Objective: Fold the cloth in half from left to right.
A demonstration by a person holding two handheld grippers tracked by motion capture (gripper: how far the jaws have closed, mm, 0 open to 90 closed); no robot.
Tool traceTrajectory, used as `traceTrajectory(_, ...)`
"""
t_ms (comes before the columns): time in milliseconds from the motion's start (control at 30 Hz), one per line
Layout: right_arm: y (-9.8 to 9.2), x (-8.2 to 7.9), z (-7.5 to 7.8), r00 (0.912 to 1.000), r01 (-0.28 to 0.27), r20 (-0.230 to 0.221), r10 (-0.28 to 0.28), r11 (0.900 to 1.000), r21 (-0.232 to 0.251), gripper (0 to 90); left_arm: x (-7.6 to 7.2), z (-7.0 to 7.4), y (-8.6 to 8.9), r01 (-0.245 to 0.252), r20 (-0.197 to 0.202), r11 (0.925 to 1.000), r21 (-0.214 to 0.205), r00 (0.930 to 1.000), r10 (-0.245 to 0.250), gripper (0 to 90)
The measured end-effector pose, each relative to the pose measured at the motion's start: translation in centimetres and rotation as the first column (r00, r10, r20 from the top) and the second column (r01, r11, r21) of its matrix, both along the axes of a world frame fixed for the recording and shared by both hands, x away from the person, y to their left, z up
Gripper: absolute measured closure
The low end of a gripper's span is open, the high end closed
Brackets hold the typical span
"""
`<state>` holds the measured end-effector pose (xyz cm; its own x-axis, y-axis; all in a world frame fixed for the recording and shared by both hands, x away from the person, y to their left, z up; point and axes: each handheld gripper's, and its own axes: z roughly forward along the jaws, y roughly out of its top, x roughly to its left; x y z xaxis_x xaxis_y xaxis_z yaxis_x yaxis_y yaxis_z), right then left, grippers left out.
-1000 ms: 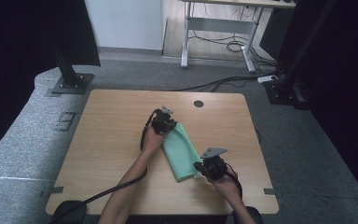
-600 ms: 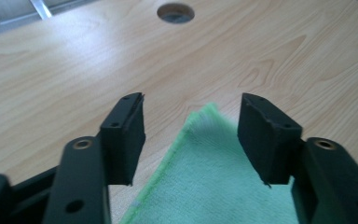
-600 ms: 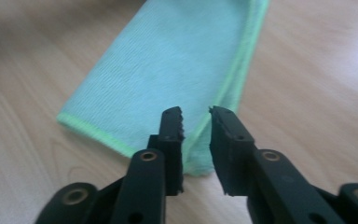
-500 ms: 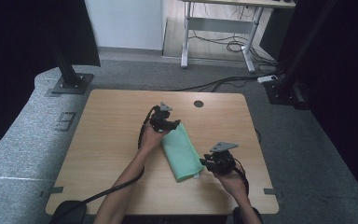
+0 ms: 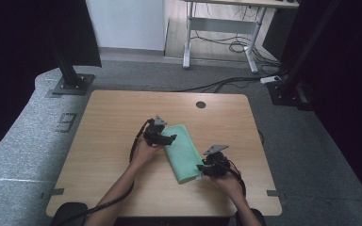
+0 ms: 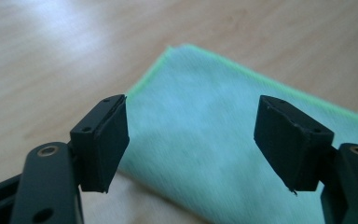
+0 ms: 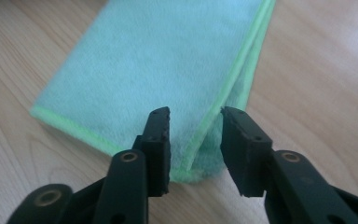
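A: From the high view, where does the green cloth [image 5: 183, 152] lie?

B: Folded into a long strip, flat on the wooden table [image 5: 108, 122], a little toward the person from the round cable hole [image 5: 201, 104]. The left gripper [image 5: 166, 139] sits at the cloth's far corner, the right gripper [image 5: 201, 168] at its near corner.

A: And the left gripper view?

B: Its jaws stand wide and have just been opening. The cloth [image 6: 223, 140] lies below and beyond them; the pads touch nothing, so it has let go.

A: The right gripper view?

B: The right gripper [image 7: 195, 140] has a narrow gap that has just widened a little. The cloth's [image 7: 168, 60] doubled lime edge runs up between the jaws, and the pads do not seem to press on it.

A: What could go wrong from here?

B: If the right hand lifts away while a pad snags that edge, I judge the top layer could peel back and undo the fold. A sideways drag from either hand could also skew the strip, since nothing pins it down.
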<state>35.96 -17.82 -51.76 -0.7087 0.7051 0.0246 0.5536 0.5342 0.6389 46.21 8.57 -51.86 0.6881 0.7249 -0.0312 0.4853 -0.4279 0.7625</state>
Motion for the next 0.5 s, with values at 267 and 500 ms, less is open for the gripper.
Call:
traceTrajectory(267, 0.2, -0.2, 0.4, 1.0, 0.001, 0.005, -0.001, 0.9999, -0.014, 87.9, -2.0, 0.1, -0.1, 0.032, 0.024, 0.9994, 0.014, 0.9992, -0.032, 24.8)
traceTrajectory(500, -0.9, 0.1, 1.4, 0.9975, 0.048, 0.051, -0.048, 0.9988, 0.006, 87.6, -3.4, -0.2, -1.4, 0.061, 0.046, 0.9971, 0.045, 0.997, -0.063, 21.3)
